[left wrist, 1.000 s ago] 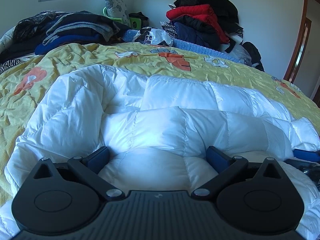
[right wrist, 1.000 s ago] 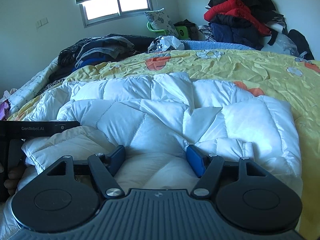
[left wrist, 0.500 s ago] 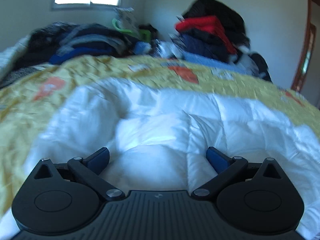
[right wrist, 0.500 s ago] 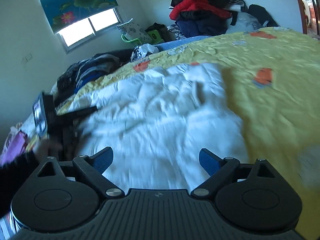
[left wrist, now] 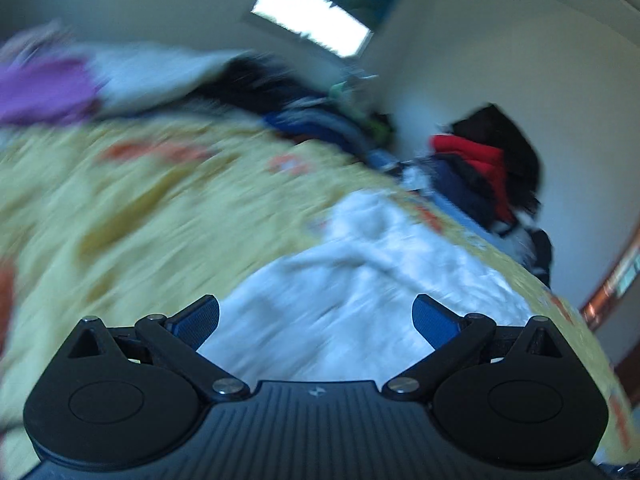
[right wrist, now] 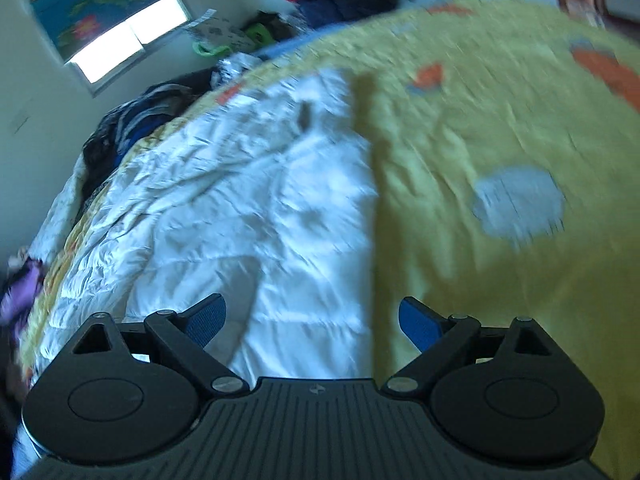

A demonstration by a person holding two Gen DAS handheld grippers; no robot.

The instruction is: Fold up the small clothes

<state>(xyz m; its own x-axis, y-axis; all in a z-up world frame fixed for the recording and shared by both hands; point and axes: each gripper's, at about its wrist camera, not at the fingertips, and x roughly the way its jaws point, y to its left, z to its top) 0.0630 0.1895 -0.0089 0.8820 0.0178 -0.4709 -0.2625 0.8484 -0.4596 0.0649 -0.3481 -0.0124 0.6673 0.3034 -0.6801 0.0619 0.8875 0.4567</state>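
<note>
A white quilted down garment lies folded and flat on the yellow bedspread. In the left wrist view, heavily blurred, the same white garment fills the lower middle. My left gripper is open above its near left edge, nothing between the blue pads. My right gripper is open too, hovering over the garment's right edge where it meets the bedspread. Neither gripper touches the fabric.
Dark clothes are heaped at the head of the bed under the window. A red and black pile sits against the far wall. Purple cloth lies at the left. A door frame stands at the right.
Both grippers have let go of the garment and pulled apart, the left swinging left and the right swinging right, each rolling. The right jaws have widened. The garment now lies flat.
</note>
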